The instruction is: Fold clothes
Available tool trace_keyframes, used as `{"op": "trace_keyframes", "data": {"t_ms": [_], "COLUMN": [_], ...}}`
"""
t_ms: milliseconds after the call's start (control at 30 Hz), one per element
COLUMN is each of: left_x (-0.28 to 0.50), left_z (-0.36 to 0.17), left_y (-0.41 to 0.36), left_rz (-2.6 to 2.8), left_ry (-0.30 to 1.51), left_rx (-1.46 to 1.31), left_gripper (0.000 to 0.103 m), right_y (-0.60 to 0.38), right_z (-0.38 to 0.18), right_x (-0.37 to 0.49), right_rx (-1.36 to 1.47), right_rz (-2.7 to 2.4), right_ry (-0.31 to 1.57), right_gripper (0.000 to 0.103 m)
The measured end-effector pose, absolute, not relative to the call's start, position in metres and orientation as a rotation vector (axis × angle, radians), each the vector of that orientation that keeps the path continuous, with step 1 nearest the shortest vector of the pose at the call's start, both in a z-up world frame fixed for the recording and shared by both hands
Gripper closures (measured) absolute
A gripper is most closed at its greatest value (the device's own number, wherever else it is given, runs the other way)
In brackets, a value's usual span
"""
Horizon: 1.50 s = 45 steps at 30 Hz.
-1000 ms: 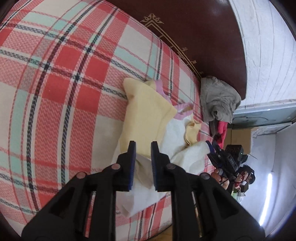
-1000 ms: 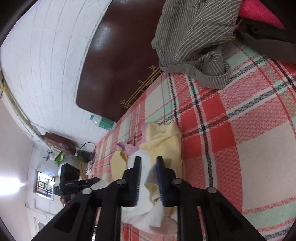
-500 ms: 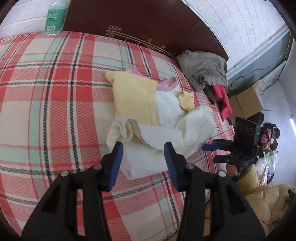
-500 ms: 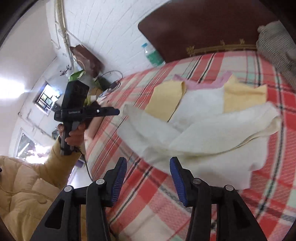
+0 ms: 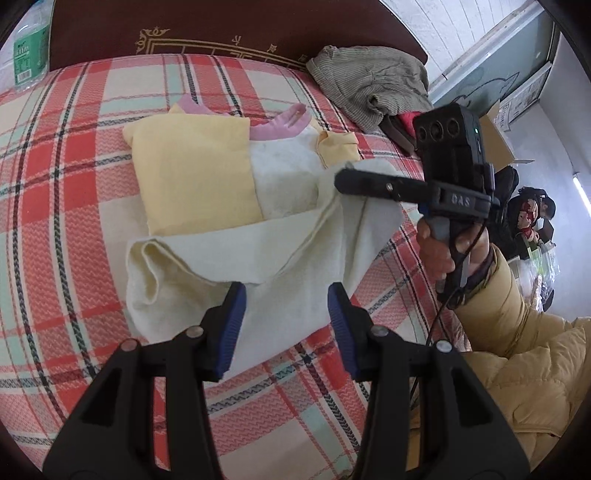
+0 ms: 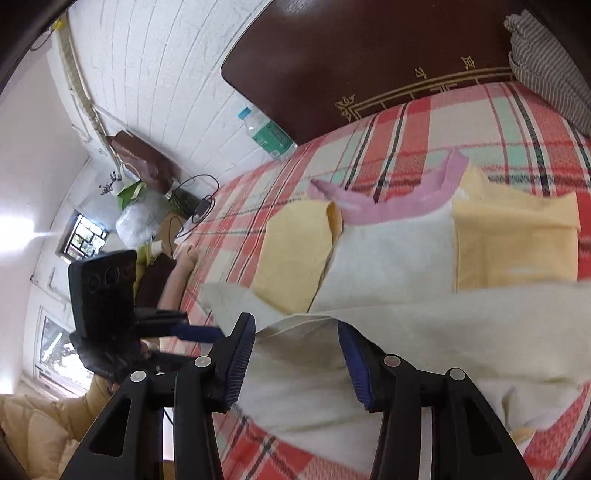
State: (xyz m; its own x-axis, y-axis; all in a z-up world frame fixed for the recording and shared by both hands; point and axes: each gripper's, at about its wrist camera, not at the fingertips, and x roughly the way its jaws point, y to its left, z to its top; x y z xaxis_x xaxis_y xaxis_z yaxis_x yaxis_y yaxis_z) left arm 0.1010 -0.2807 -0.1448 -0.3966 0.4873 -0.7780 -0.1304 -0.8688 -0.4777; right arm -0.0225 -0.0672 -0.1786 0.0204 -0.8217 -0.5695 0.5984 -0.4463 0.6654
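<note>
1. Garment [image 5: 229, 206], cream and yellow with a pink collar, lies partly folded on my plaid bed [image 5: 70, 192]; its lower cream part is doubled up over the body, and the fold hides whatever cloth sits beneath it.
2. My left claw [image 5: 284, 321] hangs over the near cream edge with its pads spread and nothing pinched between them.
3. My right claw [image 6: 295, 354] is spread too, above the same cream fold and gripping nothing; its own arms cut off the near hem.
4. From the left view, my right hand [image 5: 443, 243] and tan sleeve cover the garment's right edge.
5. Striped grey clothing [image 5: 373, 85] is bunched by the dark headboard [image 5: 229, 26], partly out of frame in the right view.
</note>
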Motion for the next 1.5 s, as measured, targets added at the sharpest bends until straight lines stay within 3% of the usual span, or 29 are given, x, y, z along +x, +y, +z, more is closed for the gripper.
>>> {"op": "trace_keyframes", "data": {"t_ms": [367, 700, 733, 800, 867, 1033, 1200, 1267, 1367, 1500], "left_x": [0.061, 0.024, 0.025, 0.028, 0.032, 0.035, 0.044, 0.051, 0.064, 0.078], "left_z": [-0.155, -0.166, -0.165, -0.161, -0.153, -0.143, -0.138, -0.135, -0.131, -0.128], "left_y": [-0.286, -0.298, -0.297, -0.294, -0.289, -0.278, -0.268, -0.263, -0.244, -0.187], "left_rz": [2.416, 2.49, 2.501, 2.529, 2.558, 2.578, 2.588, 2.584, 2.591, 2.517], "left_ry": [-0.321, -0.385, -0.375, -0.352, -0.325, -0.293, -0.3, -0.302, -0.252, -0.081], "left_rx": [-1.542, -1.591, -1.588, -1.573, -1.54, -1.492, -1.46, -1.437, -1.401, -1.313], "left_gripper": [0.055, 0.055, 0.055, 0.055, 0.055, 0.055, 0.055, 0.055, 0.055, 0.054], "right_y": [-0.062, -0.031, -0.032, -0.037, -0.038, -0.047, -0.018, 0.006, 0.049, 0.086], "right_z": [-0.161, -0.149, -0.153, -0.161, -0.162, -0.169, -0.158, -0.151, -0.15, -0.163], "right_x": [-0.065, -0.024, -0.02, -0.021, -0.031, -0.061, -0.067, -0.064, -0.058, -0.045], "right_rx": [1.154, 1.048, 1.041, 1.051, 1.054, 1.091, 1.108, 1.097, 1.137, 1.226], "right_rz": [-1.809, -1.979, -1.977, -1.989, -2.014, -2.088, -2.087, -2.08, -2.05, -2.018], "right_ry": [-0.214, 0.369, 0.43, 0.508, 0.483, 0.416, 0.165, 0.027, -0.179, -0.301], "right_gripper": [0.054, 0.048, 0.049, 0.061, 0.08, 0.084, 0.069, 0.049, 0.041, 0.038]}}
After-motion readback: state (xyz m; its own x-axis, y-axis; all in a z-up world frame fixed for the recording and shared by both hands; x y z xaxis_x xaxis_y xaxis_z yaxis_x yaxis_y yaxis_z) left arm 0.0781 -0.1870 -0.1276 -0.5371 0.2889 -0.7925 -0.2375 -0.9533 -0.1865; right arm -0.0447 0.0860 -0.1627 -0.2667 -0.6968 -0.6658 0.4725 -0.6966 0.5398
